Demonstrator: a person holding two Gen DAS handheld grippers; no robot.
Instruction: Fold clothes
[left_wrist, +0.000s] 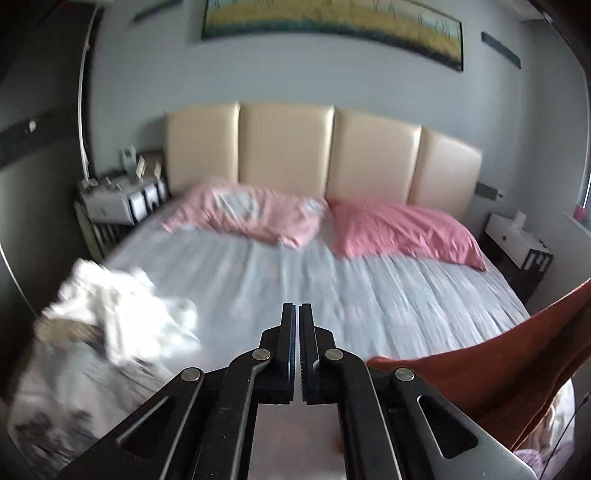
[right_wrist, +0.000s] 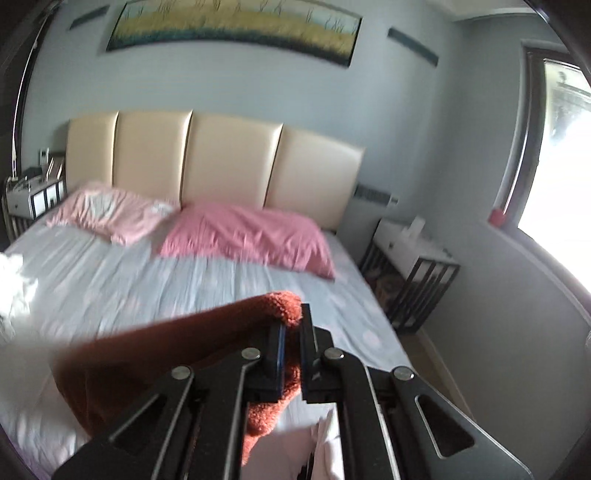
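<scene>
A rust-red knitted garment (right_wrist: 155, 350) hangs in the air above the bed. My right gripper (right_wrist: 293, 317) is shut on one edge of it, with cloth bunched between the jaws and drooping to the left. The same garment shows at the lower right of the left wrist view (left_wrist: 491, 376). My left gripper (left_wrist: 297, 314) is shut with nothing between its jaws, held over the bed to the left of the garment. A crumpled white garment (left_wrist: 122, 314) lies on the left side of the bed, and it also shows in the right wrist view (right_wrist: 13, 291).
The bed has a pale grey-blue sheet (left_wrist: 332, 288), two pink pillows (left_wrist: 402, 229) and a cream headboard (left_wrist: 325, 155). Nightstands stand on both sides (left_wrist: 114, 203) (right_wrist: 413, 266). A window (right_wrist: 557, 155) is on the right wall.
</scene>
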